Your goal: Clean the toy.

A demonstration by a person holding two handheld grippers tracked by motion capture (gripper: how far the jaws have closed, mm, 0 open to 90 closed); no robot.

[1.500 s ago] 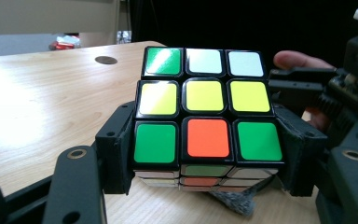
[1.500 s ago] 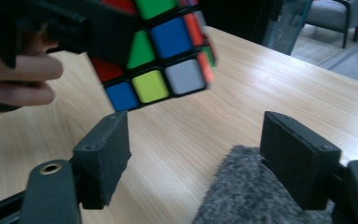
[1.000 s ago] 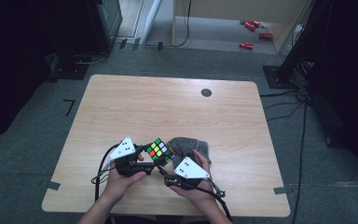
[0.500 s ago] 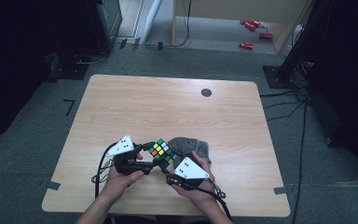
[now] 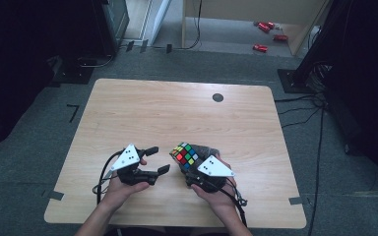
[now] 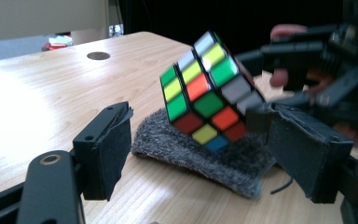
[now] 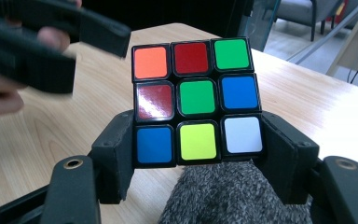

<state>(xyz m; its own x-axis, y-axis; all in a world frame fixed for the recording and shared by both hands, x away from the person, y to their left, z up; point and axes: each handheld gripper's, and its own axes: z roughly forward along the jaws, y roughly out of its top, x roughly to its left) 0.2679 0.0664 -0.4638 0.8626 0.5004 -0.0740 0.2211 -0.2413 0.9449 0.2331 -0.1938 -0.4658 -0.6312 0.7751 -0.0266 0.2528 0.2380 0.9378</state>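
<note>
A colour-scrambled puzzle cube (image 5: 186,154) is held tilted just above a grey fuzzy cloth (image 5: 211,150) near the table's front edge. My right gripper (image 5: 191,166) is shut on it, and its jaws have just been closing with the cube between them. In the right gripper view the pads (image 7: 116,149) press on both sides of the bottom row of the cube (image 7: 196,98). My left gripper (image 5: 160,159) stands open to the left of the cube, apart from it; its jaws have just been opening. In the left gripper view, the left gripper (image 6: 203,154) has nothing between its jaws; the cube (image 6: 205,93) and cloth (image 6: 168,140) lie beyond.
The wooden table (image 5: 177,113) has a small dark round hole (image 5: 218,97) at the back right. Cables trail from both grippers over the front edge. Red objects (image 5: 261,47) lie on the floor behind the table.
My left gripper has let go of the cube, opened and drawn back to the left. The right gripper keeps the cube and has shifted slightly right.
</note>
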